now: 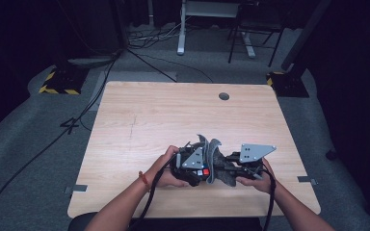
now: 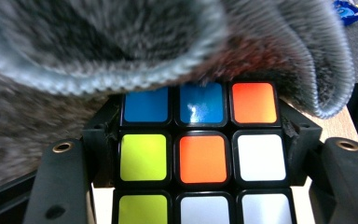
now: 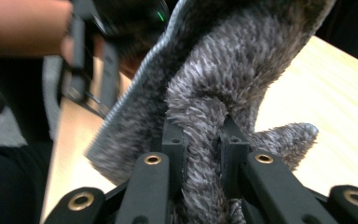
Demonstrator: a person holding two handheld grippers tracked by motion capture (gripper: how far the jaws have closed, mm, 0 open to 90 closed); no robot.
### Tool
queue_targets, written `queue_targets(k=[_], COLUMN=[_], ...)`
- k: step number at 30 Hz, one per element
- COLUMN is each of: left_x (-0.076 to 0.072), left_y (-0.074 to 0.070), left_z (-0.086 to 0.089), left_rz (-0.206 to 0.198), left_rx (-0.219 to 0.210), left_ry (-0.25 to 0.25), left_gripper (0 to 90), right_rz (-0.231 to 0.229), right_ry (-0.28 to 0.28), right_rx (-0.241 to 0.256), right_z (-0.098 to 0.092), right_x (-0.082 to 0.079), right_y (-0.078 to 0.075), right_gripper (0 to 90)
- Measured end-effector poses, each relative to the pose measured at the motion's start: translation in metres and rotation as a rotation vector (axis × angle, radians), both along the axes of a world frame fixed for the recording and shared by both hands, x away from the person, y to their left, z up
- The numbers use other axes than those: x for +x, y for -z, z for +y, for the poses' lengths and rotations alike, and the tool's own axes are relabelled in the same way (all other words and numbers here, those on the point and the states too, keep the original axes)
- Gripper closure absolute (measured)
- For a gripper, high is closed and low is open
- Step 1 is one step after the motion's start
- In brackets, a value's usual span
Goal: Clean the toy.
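the left gripper's fingers (image 2: 60,186) are spread just enough to clamp the puzzle cube (image 2: 200,158) between them, and the right gripper's fingers (image 3: 165,175) are pinching a fold of the grey fluffy cloth (image 3: 223,79), which drapes over the cube's top. to wipe well, hold the cube steady and rub the cloth firmly across each face. the cube is near the counter's (image 1: 173,110) front edge.

Light wood-grain table (image 1: 139,120) with a round cable hole (image 1: 224,96) near its far edge. Whether the grey fleecy cloth (image 1: 215,161) touches the tabletop cannot be told.
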State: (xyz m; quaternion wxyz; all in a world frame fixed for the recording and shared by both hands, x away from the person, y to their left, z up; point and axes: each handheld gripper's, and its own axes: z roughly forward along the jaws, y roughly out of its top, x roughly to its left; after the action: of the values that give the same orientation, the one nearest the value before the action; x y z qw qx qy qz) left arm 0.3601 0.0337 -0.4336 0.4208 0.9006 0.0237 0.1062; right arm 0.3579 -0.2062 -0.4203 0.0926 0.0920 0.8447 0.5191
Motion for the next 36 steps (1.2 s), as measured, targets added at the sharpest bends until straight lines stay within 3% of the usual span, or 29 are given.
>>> queue_targets(k=[4, 10, 11, 15, 19, 20, 23, 26, 30, 34, 36], left_x=[0.0, 0.0, 0.0, 0.001, 0.003, 0.002, -0.002, -0.003, -0.002, -0.002, -0.001], left_y=[-0.005, -0.012, -0.013, -0.011, -0.006, -0.005, -0.006, -0.007, -0.002, 0.0, 0.001], left_z=[0.005, 0.012, 0.013, 0.014, 0.01, 0.008, 0.004, 0.004, 0.0, -0.003, -0.004], left_rz=[-0.006, -0.001, -0.014, -0.024, -0.016, -0.015, -0.021, -0.02, -0.032, -0.028, -0.017], left_rx=[-0.034, -0.073, -0.064, -0.04, -0.018, -0.015, -0.017, -0.02, 0.027, 0.043, 0.037], left_ry=[-0.007, -0.008, -0.007, -0.023, -0.021, -0.014, 0.003, 0.003, -0.008, -0.005, -0.006], left_gripper=[33.4, 33.4, 33.4, 33.4, 33.4, 33.4, 33.4, 33.4, 33.3, 33.3, 33.3], right_rz=[0.04, 0.124, 0.116, 0.094, 0.095, 0.094, 0.078, 0.117, 0.082, 0.02, 0.029], right_ry=[0.044, 0.024, 0.023, 0.002, -0.066, -0.069, -0.015, 0.013, -0.025, -0.033, -0.039], right_rx=[-0.052, -0.168, -0.182, -0.148, -0.019, -0.009, -0.078, -0.121, -0.055, -0.043, -0.017], right_z=[-0.005, 0.0, 0.001, 0.0, -0.005, -0.006, -0.003, -0.004, -0.005, 0.001, 0.001], right_x=[0.009, 0.017, 0.017, 0.013, 0.007, 0.006, 0.009, 0.016, 0.011, 0.002, 0.002], right_y=[0.012, 0.031, 0.033, 0.026, 0.014, 0.013, 0.017, 0.026, 0.019, 0.011, 0.009], right_gripper=[77.7, 77.3, 77.3, 77.3, 77.3, 77.3, 77.3, 77.3, 77.4, 77.4, 77.5])
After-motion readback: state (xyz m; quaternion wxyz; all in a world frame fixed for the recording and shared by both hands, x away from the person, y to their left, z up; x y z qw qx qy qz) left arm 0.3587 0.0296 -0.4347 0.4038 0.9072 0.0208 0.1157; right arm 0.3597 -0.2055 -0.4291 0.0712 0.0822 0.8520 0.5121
